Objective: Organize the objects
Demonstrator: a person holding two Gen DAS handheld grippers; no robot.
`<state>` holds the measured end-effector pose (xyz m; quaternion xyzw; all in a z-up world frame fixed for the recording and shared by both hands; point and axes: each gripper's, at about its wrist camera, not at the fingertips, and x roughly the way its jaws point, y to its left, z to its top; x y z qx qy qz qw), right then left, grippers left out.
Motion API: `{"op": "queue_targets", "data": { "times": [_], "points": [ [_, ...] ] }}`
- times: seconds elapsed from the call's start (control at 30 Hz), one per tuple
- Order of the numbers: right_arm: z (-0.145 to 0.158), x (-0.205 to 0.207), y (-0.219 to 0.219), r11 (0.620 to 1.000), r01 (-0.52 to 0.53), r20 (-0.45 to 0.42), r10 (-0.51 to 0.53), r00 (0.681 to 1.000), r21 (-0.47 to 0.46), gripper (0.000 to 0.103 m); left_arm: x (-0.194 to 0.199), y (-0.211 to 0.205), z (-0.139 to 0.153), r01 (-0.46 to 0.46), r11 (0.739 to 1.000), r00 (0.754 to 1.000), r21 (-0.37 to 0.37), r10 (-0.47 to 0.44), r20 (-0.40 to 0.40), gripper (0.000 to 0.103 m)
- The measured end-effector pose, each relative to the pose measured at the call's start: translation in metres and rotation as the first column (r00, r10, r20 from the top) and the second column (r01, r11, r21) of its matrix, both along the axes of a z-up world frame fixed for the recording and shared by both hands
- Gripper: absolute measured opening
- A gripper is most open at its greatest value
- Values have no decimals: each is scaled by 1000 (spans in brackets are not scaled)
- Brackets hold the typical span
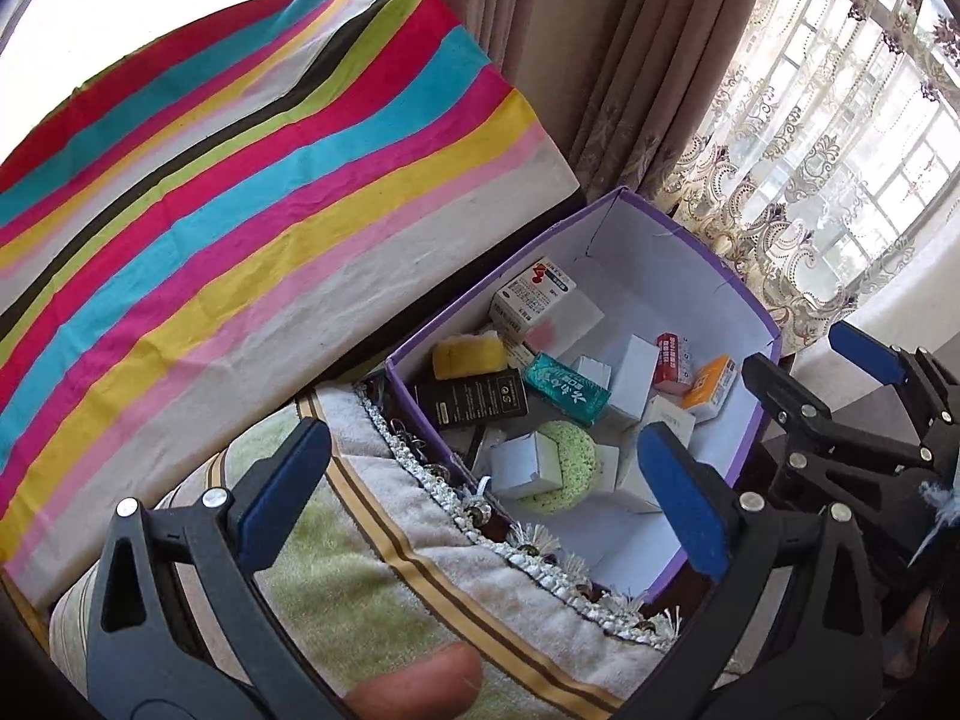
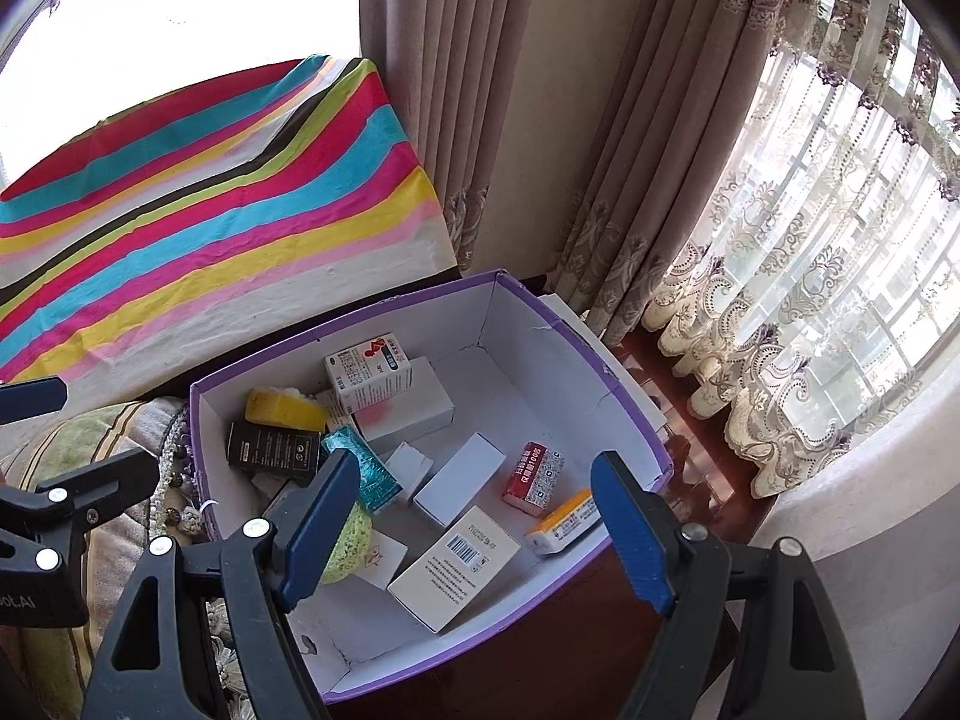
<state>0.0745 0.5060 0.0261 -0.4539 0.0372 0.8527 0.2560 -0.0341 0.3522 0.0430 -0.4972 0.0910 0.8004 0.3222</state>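
Note:
A purple box with a white inside (image 1: pixel 678 222) (image 2: pixel 576 324) stands beside the striped table. It holds several small cartons: a black one (image 1: pixel 474 399) (image 2: pixel 273 450), a teal one (image 1: pixel 567 390), a red one (image 2: pixel 534 477), an orange one (image 1: pixel 711 387) (image 2: pixel 564 522), a large cream one (image 2: pixel 456 567), plus a yellow sponge (image 1: pixel 468 354) (image 2: pixel 282 408) and a green sponge (image 1: pixel 567 462). My left gripper (image 1: pixel 486 495) is open and empty above the box's near side. My right gripper (image 2: pixel 474 531) is open and empty above the box; it also shows in the left wrist view (image 1: pixel 810 366).
A striped cloth (image 1: pixel 240 210) (image 2: pixel 210 210) covers the table at the left. A green and beige fringed towel (image 1: pixel 372 570) lies over a cushion next to the box. Curtains (image 2: pixel 780 300) and a window stand at the right, over dark wood floor (image 2: pixel 690 360).

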Motion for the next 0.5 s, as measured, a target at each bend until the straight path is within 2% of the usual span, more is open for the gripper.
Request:
{"op": "queue_targets", "data": {
  "times": [0.23, 0.5],
  "points": [
    [-1, 4, 11, 999, 26, -10, -26, 1000, -27, 80, 5, -7, -7, -104, 995, 994, 0, 104, -38, 103],
    [3, 3, 6, 1000, 6, -19, -7, 1000, -28, 80, 11, -5, -15, -85, 996, 996, -12, 85, -36, 103]
  ]
}}
